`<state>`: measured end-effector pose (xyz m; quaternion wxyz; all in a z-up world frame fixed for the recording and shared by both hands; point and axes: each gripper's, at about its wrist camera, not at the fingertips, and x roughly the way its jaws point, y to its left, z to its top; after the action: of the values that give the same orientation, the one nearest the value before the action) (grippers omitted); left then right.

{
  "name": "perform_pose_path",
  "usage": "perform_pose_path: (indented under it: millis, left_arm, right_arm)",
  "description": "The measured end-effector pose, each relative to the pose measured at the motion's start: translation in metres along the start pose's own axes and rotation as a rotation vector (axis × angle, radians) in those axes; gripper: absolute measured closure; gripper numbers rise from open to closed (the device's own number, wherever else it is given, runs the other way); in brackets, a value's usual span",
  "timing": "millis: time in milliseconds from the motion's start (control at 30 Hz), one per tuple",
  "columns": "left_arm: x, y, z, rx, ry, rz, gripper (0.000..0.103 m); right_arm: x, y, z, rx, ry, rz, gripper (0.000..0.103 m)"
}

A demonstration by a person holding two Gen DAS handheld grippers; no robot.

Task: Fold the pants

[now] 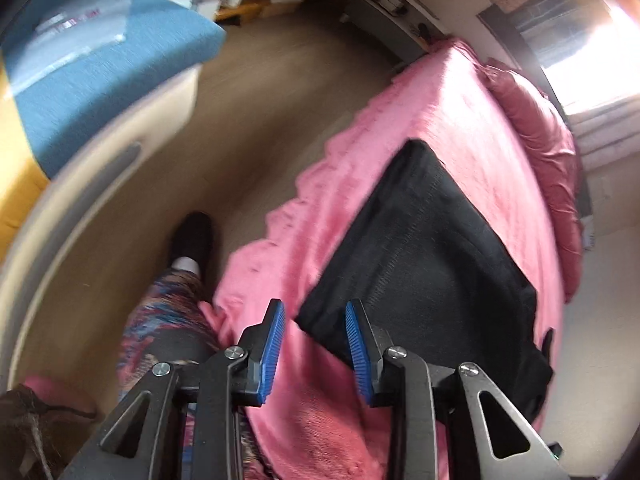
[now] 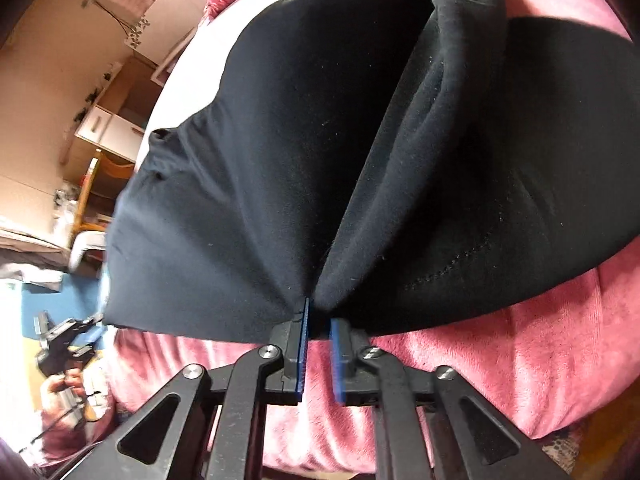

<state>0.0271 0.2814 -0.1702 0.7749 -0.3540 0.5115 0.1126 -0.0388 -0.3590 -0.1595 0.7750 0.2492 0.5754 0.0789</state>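
The black pants (image 1: 424, 256) lie partly folded on a pink blanket (image 1: 360, 184) over the bed. My left gripper (image 1: 315, 312) is open and empty, held above the near corner of the pants. In the right wrist view, my right gripper (image 2: 318, 314) is shut on a bunched edge of the pants (image 2: 320, 160) and lifts it so the cloth hangs in folds. The left gripper also shows at the far left of that view (image 2: 68, 344), held in a hand.
The bed edge with the blanket's scalloped hem (image 1: 288, 208) runs beside brown floor (image 1: 248, 100). The person's patterned leg and dark shoe (image 1: 192, 240) stand close to the bed. A blue-topped unit (image 1: 100, 72) sits to the left. A dark pink pillow (image 1: 536, 128) lies at the bed's far side.
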Motion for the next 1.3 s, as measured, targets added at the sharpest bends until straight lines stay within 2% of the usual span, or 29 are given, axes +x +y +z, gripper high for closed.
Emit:
perform_pose_path:
  millis: [100,167,233,300,367,467,600,733,800,867,933,967,1000,1033,1167,1300]
  left_arm:
    - [-0.026,-0.013,0.003,0.051,-0.132,0.061,0.07]
    - [-0.042,-0.031,0.002,0.12,-0.208,0.068,0.07]
    - [-0.052,-0.056,-0.003,0.216,-0.264,0.045,0.067]
    - [-0.051,-0.082,-0.012,0.301,-0.274,0.0,0.066]
    - [-0.04,-0.11,-0.025,0.398,-0.239,-0.062,0.065]
    - [-0.011,-0.148,-0.05,0.514,-0.114,-0.159,0.065]
    - [0.019,-0.187,-0.089,0.619,0.048,-0.267,0.065]
    - [0.038,-0.209,-0.127,0.744,0.144,-0.265,0.065]
    - [0.045,-0.214,-0.135,0.77,0.181,-0.255,0.065]
    - [0.049,-0.216,-0.139,0.781,0.199,-0.243,0.065]
    - [0.053,-0.216,-0.14,0.779,0.213,-0.244,0.065]
    - [0.054,-0.217,-0.14,0.774,0.215,-0.236,0.065]
    - [0.055,-0.217,-0.14,0.77,0.217,-0.234,0.065]
    - [0.057,-0.217,-0.14,0.767,0.219,-0.238,0.065]
    - [0.062,-0.219,-0.139,0.766,0.223,-0.248,0.065]
    - [0.07,-0.23,-0.141,0.769,0.227,-0.264,0.065]
  right_arm:
    - [-0.026,-0.004,0.006,-0.024,-0.049,-0.073,0.063]
    - [-0.052,-0.009,0.019,-0.023,-0.128,-0.137,0.062]
    - [-0.071,-0.009,0.038,-0.031,-0.209,-0.21,0.062]
    - [-0.082,-0.007,0.065,-0.046,-0.273,-0.26,0.058]
    - [-0.081,0.0,0.093,-0.075,-0.299,-0.306,0.058]
    - [-0.061,0.014,0.146,-0.098,-0.304,-0.365,0.058]
    - [-0.025,0.02,0.218,-0.091,-0.27,-0.434,0.058]
    - [0.01,0.019,0.265,-0.088,-0.209,-0.528,0.058]
    - [0.028,0.013,0.28,-0.082,-0.17,-0.61,0.058]
    - [0.037,0.003,0.287,-0.082,-0.138,-0.651,0.058]
    - [0.046,-0.008,0.291,-0.062,-0.096,-0.648,0.062]
    - [0.045,-0.011,0.291,-0.055,-0.098,-0.625,0.073]
    - [0.039,-0.013,0.289,-0.057,-0.112,-0.612,0.091]
    - [0.031,-0.015,0.286,-0.049,-0.13,-0.588,0.097]
    - [-0.021,-0.024,0.27,0.011,-0.262,-0.451,0.097]
    - [-0.096,-0.048,0.234,0.139,-0.424,-0.283,0.097]
